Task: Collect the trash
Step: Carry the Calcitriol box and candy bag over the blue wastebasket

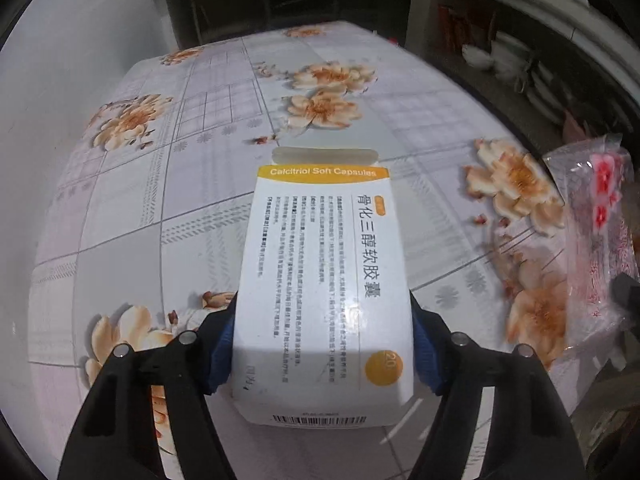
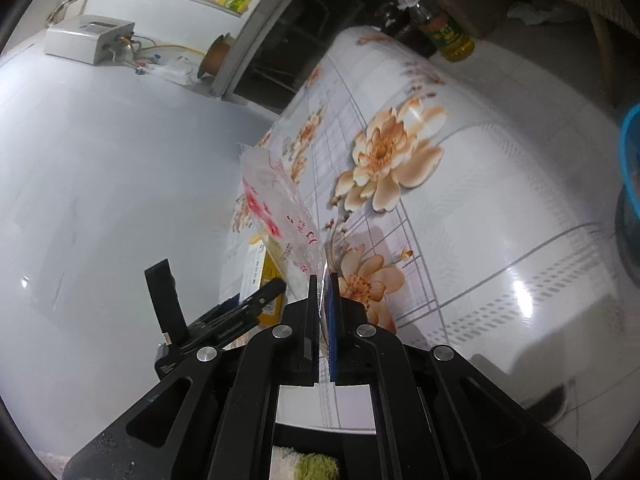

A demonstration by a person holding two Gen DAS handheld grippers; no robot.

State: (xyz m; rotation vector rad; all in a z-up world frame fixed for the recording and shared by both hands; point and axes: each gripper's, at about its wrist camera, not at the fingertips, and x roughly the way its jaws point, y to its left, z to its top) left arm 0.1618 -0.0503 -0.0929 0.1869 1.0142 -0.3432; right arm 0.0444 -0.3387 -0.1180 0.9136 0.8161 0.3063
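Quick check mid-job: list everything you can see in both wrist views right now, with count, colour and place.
White and yellow cardboard medicine box: one, between the left fingers, top flap open.
Clear plastic bag with red print: one, pinched in the right fingers, hanging above the table.
Table with grey and orange floral cloth: one, under both grippers.
Dark and green-labelled bottles: at least two, far table edge.
Blue round rim, maybe a bin: one, right edge of the right view.
Metal box with pipes: one, silver, on the wall.
White dishes: several, on the shelf.
Left gripper: black, blue pads, gripping the box sides.
Right gripper: black, shut on the bag.
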